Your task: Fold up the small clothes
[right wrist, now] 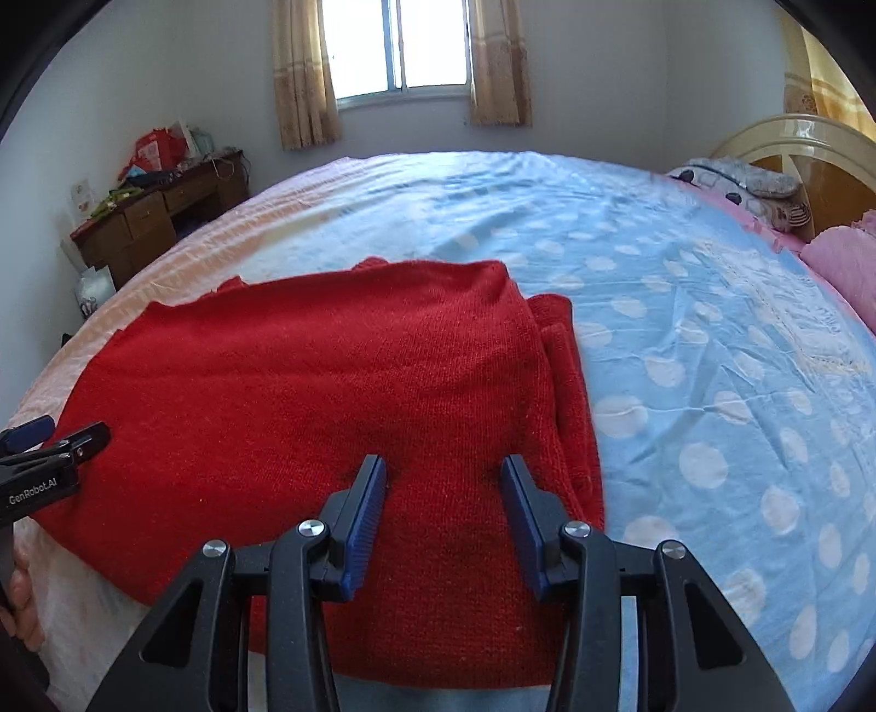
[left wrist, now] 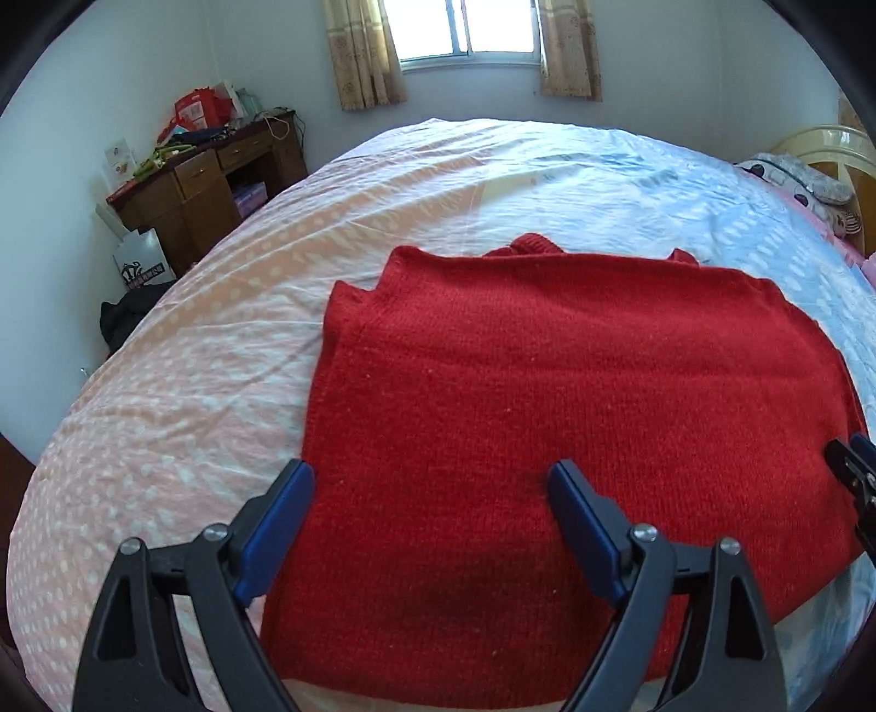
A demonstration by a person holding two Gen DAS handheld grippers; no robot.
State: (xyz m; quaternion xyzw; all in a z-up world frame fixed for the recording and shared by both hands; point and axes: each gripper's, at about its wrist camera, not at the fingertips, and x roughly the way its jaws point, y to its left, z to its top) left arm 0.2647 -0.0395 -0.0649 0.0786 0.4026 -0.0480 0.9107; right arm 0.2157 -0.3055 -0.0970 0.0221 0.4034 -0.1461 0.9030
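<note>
Nearest the lens: left tongs (left wrist: 432, 482) spread wide and empty, hovering over the near left part of the red knitted garment (left wrist: 547, 411); right tongs (right wrist: 443, 476) parted narrower, also empty, poised above the garment's near right part, close to the stacked layers at its right edge. Just beyond: garment lying flat on the bed (right wrist: 712, 328), already doubled into a rough rectangle, extra layers peeking out along the right side and small bits of knit showing past the far edge. Judged as a pause between folds, grip let go, cloth at rest. Next move likely calls for pinching both near corners, or one side edge, through all layers, then lifting evenly and carrying across without dragging the lower layers askew. Farther off: cluttered wooden desk (left wrist: 219, 175) against the wall, curtained window (right wrist: 399, 49) beyond.
</note>
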